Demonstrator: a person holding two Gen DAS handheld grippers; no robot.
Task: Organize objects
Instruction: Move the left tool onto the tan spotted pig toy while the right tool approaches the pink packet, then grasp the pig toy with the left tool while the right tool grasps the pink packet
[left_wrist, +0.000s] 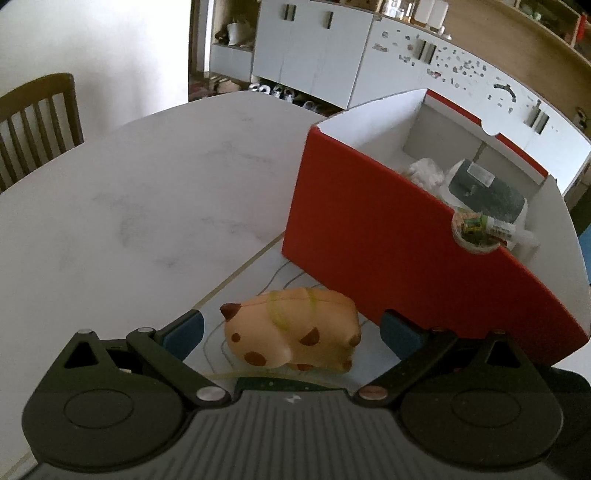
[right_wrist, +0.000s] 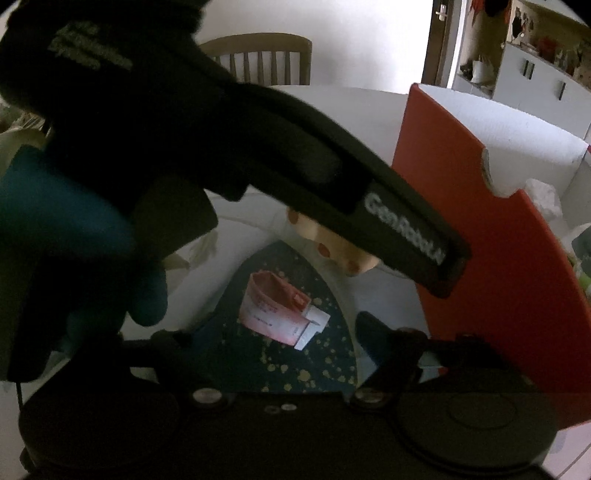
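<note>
From the left wrist view, my left tongs (left_wrist: 291, 330) stand wide open with the spotted toy animal (left_wrist: 291, 334) lying on the table (left_wrist: 147, 192) between the blue pads (left_wrist: 184, 334); neither pad touches it yet. The toy sits at about six o'clock in that view, just beside the near wall of the red box (left_wrist: 388, 236), which fills the three o'clock side and already holds a dark pouch, some white stuff and a small labelled bottle.

The main risk I see is the right-hand pad: it sits almost against the box wall, so closing could snag the cardboard or shove the box instead of seating on the toy. The toy looks soft and rounded, so an off-centre squeeze may squirt it out toward twelve o'clock.

In the right wrist view, my right tongs (right_wrist: 275, 332) are partly open and empty, with a pink packet (right_wrist: 275, 314) lying on a dark speckled mat (right_wrist: 295, 354) between the fingers, not gripped. The left tool's body crosses this view from ten o'clock to four o'clock, close above, so the two tools could collide if both come down together.

Both tools pitch steeply downward toward the table, the left crossing over the right.
</note>
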